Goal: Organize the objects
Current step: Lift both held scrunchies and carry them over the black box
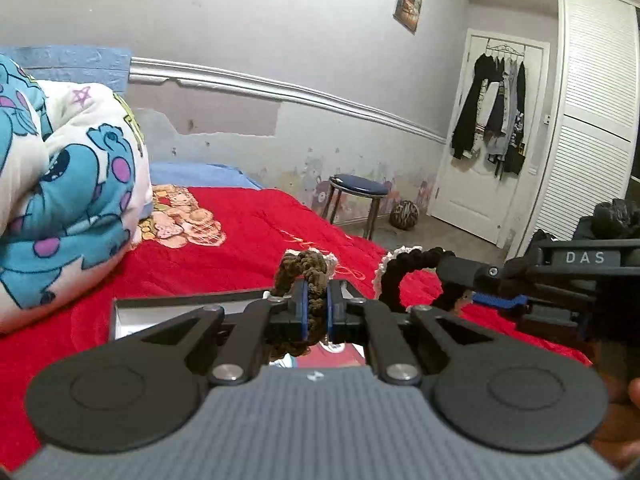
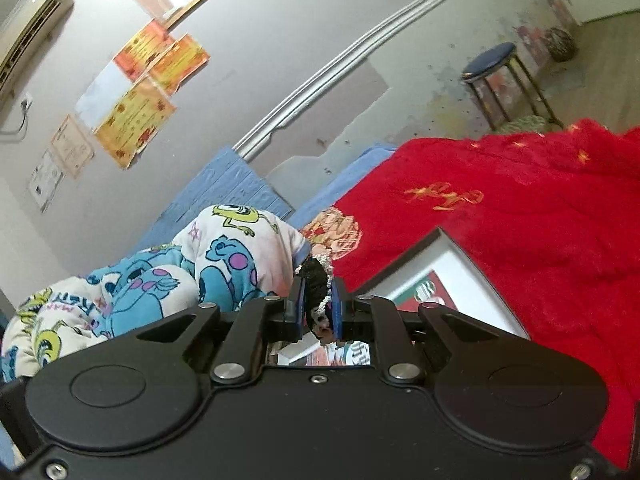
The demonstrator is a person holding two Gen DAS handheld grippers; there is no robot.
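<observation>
My left gripper point(image 1: 317, 312) is shut on a brown scrunchie point(image 1: 306, 264) with white lace trim, held above an open box point(image 1: 168, 308) lying on the red blanket point(image 1: 248, 240). My right gripper point(image 2: 319, 306) is shut on a black scrunchie point(image 2: 316, 276) with white lace trim. In the left wrist view the black scrunchie point(image 1: 404, 270) hangs from the right gripper point(image 1: 472, 280), just right of the left one. The box point(image 2: 448, 276) also shows under the right gripper, with a red and green print inside.
A rolled cartoon-print blanket point(image 1: 68, 184) lies at the left on the bed. A blue stool point(image 1: 358, 200) and a patterned ball point(image 1: 404, 216) stand on the floor by the wall. A white door point(image 1: 488, 136) holds hanging clothes.
</observation>
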